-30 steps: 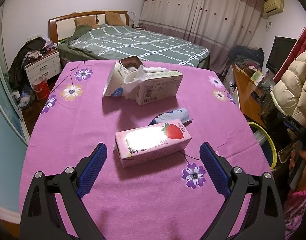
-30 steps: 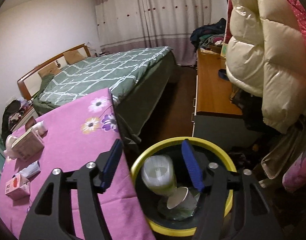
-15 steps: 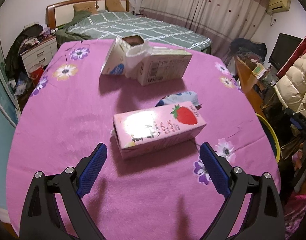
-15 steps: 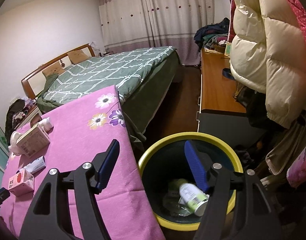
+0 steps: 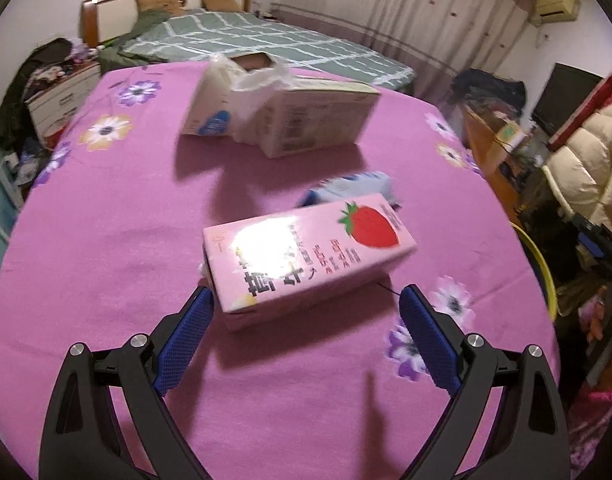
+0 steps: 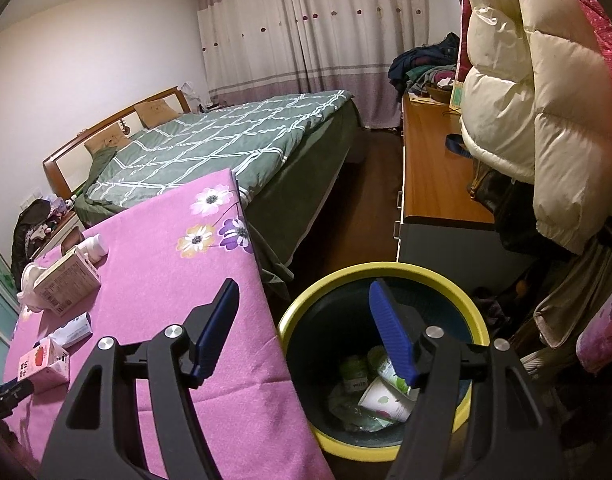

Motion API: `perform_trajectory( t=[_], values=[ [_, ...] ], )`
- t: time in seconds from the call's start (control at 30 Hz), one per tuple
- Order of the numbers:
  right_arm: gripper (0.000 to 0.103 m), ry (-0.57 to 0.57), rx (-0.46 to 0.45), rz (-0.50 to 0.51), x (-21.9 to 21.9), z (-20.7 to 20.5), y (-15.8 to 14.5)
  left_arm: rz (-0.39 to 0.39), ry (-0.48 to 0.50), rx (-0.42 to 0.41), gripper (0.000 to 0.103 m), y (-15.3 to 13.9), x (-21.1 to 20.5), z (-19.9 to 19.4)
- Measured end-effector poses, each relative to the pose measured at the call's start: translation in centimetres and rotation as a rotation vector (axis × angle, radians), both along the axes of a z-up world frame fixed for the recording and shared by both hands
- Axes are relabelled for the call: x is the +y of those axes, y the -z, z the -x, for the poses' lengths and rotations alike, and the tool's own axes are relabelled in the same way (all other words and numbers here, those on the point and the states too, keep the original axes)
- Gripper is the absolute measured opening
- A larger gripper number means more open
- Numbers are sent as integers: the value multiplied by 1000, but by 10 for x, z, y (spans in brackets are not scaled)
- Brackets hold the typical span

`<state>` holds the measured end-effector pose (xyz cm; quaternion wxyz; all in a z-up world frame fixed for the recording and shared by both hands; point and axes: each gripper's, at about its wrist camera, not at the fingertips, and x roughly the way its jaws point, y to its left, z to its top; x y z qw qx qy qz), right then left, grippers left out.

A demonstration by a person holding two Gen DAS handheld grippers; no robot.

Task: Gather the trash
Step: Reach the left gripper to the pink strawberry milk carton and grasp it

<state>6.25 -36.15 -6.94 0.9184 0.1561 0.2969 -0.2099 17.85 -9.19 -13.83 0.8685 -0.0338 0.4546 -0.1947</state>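
the left wrist view looks low across the worktop (image 5: 105, 240), which wears a pink flowered cloth. the left tool (image 5: 306, 320) is spread wide and holds nothing; its blue left pad sits just beside, perhaps touching, the near corner of the pink carton (image 5: 306, 256), while the right pad stands apart from it. the carton lies on its side and bears a red strawberry and large dark characters, upside down from here and too glared to read. at 1 o'clock from it, just behind, lies a blue and white packet (image 5: 348, 186). further off at 12 o'clock a beige box (image 5: 318, 124) with a barcode panel of small unreadable print rests against a white pouch (image 5: 209, 108) with a blue label and crumpled plastic.

only the right wrist view shows the yellow-rimmed bin (image 6: 386, 276) on the floor beside the worktop edge, with a paper cup (image 6: 382, 400) and green-labelled containers inside. the right tool (image 6: 303, 308) hangs spread and empty above the bin's near rim. the same carton (image 6: 43, 364) appears small at 9 o'clock, with a white bottle (image 6: 93, 246) beyond the beige box. a bed (image 6: 225, 144) lies behind.
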Motion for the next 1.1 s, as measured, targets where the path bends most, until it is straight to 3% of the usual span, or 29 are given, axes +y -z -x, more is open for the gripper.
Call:
perform_trajectory(
  t=[0.27, 0.4, 0.53, 0.77, 0.9, 1.1],
  values=[
    [65, -12, -12, -12, 2, 3, -1, 66, 204, 41, 92, -3, -48, 24],
    [65, -23, -16, -17, 2, 4, -1, 73, 274, -3, 92, -15, -58, 35],
    [66, -28, -19, -24, 2, 5, 1, 12, 205, -63, 92, -24, -48, 21],
    [66, -34, -13, -37, 3, 3, 5, -101, 258, -46, 91, -4, -65, -1],
    [66, -44, -9, -36, 4, 2, 6, -136, 264, -11, 79, 11, -67, -13],
    [66, -50, -4, -50, 5, 1, 7, -91, 262, -18, 57, 13, -59, -20]
  ],
)
